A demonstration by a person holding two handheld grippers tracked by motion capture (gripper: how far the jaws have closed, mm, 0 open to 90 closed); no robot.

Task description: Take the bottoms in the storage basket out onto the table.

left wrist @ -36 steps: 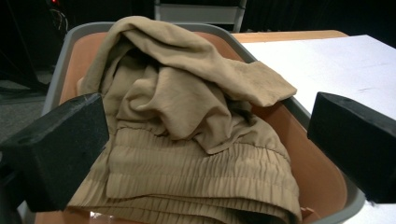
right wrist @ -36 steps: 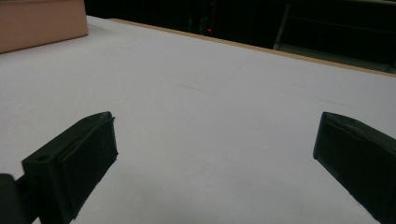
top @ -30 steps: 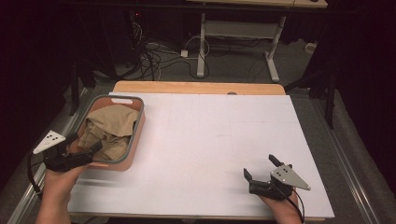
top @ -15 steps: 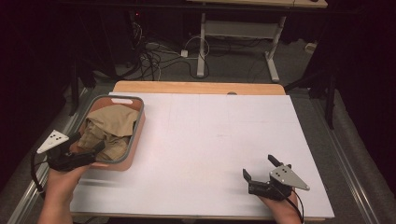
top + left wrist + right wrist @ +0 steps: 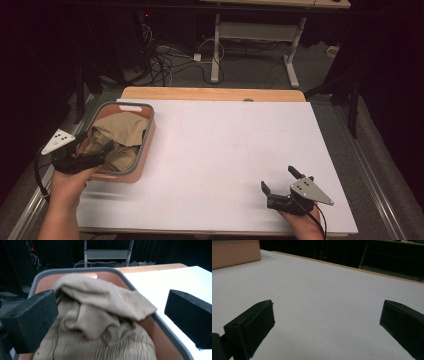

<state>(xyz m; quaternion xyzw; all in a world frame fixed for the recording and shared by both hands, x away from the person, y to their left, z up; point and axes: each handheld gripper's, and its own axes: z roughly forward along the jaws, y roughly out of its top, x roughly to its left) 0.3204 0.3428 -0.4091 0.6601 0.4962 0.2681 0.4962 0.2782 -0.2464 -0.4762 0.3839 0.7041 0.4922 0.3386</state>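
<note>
Cloth (image 5: 119, 140): tan and crumpled, it lies heaped inside the bin (image 5: 148, 145) at the table's left side; in your left gripper view (image 5: 100, 322) its folds rise above the rim.
Bin: salmon walls with a grey rim, standing on the white table (image 5: 225, 150) near its left edge.
Left gripper (image 5: 95, 152): you hold it over the bin's near end, jaws spread wide. In its own view (image 5: 110, 317) one jaw sits over the cloth's left part and the other over the bin's right rim, with the cloth between them; whether a pad touches the fabric, you cannot tell.
Right gripper (image 5: 281, 187): you hold it low at the table's near right, well apart from the bin, jaws wide apart and gripping nothing; in its own view (image 5: 325, 325) bare table lies between them.
</note>
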